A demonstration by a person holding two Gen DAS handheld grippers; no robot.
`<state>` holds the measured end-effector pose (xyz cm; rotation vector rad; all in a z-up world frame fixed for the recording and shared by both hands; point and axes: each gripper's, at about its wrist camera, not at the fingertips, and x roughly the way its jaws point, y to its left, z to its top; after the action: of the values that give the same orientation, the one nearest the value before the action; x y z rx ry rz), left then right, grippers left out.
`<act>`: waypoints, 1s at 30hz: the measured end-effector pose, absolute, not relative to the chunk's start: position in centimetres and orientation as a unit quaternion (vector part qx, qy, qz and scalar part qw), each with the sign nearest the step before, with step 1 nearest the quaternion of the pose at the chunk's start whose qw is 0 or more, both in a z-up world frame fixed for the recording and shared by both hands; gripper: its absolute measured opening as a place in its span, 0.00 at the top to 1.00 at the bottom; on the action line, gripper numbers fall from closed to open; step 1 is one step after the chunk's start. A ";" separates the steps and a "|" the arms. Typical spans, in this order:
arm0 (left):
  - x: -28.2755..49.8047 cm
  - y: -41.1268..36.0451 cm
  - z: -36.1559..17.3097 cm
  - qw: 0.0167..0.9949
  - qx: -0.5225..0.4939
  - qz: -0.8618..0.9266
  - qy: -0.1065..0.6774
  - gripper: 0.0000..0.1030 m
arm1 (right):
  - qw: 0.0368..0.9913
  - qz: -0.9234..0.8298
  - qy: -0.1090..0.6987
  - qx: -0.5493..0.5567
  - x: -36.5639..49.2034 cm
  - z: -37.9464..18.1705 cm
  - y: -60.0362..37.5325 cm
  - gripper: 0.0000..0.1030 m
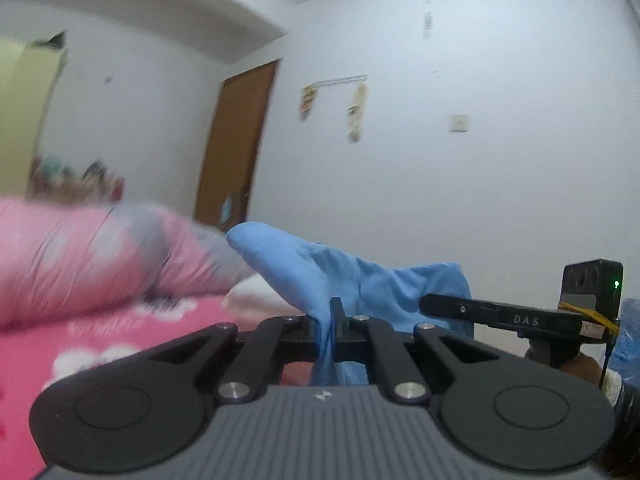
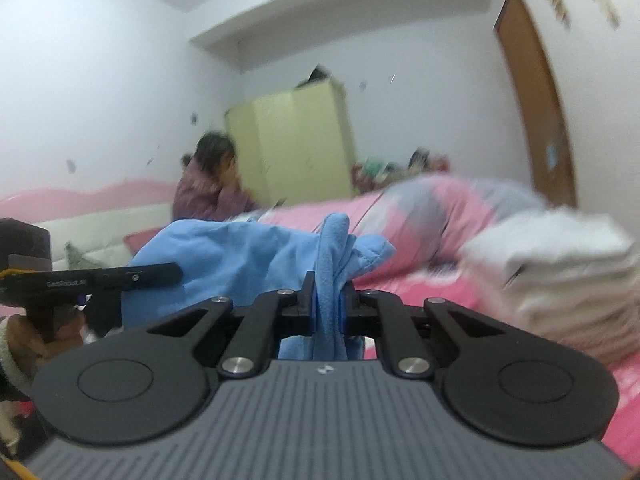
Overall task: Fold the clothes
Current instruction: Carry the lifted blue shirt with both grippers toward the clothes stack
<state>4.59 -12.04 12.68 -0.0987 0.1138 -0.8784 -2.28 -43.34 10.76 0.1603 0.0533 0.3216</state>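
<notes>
Bedroom with white walls, a brown door [image 1: 236, 140] and a pale yellow wardrobe [image 2: 292, 140] at twelve o'clock in the right wrist view. Below lies a bed [image 1: 120, 340] in bright pink sheets, with a rumpled pink quilt [image 1: 80, 256] at nine o'clock in the left wrist view and a stack of folded white laundry [image 2: 560, 272] at three o'clock in the right. A person in purple [image 2: 204, 192] sits at the far side of the bed. Between the two tools hangs a light blue garment [image 1: 360, 280], held up off the bed. It looks thin, soft and limp, likely to sag and bunch, so edges or corners seem the best holds. The left gripper [image 1: 326, 320] has its fingers pressed together on a gathered fold; the right gripper [image 2: 330, 304] likewise pinches a thicker bunch.
</notes>
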 end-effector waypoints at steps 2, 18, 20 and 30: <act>5.0 -14.0 14.5 0.900 -0.041 -0.433 0.035 0.95 | 0.988 0.143 0.000 0.060 -2.5 13.0 -44.8 0.92; 14.6 -31.1 23.9 0.872 -0.023 -0.483 -0.081 0.95 | 0.993 0.014 -0.114 -0.032 5.6 26.2 -58.5 0.92; 16.0 -32.7 23.9 0.869 -0.024 -0.487 -0.082 0.95 | 0.992 0.010 -0.119 -0.030 7.2 26.4 -60.2 0.92; 21.7 -37.4 22.3 0.866 -0.019 -0.492 -0.081 0.95 | 0.992 -0.005 -0.123 -0.003 14.9 25.5 -66.9 0.92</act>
<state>21.72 -37.37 22.34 -0.0390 -0.1706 -1.0310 14.86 -66.87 25.46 -0.0067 -0.2474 -0.0109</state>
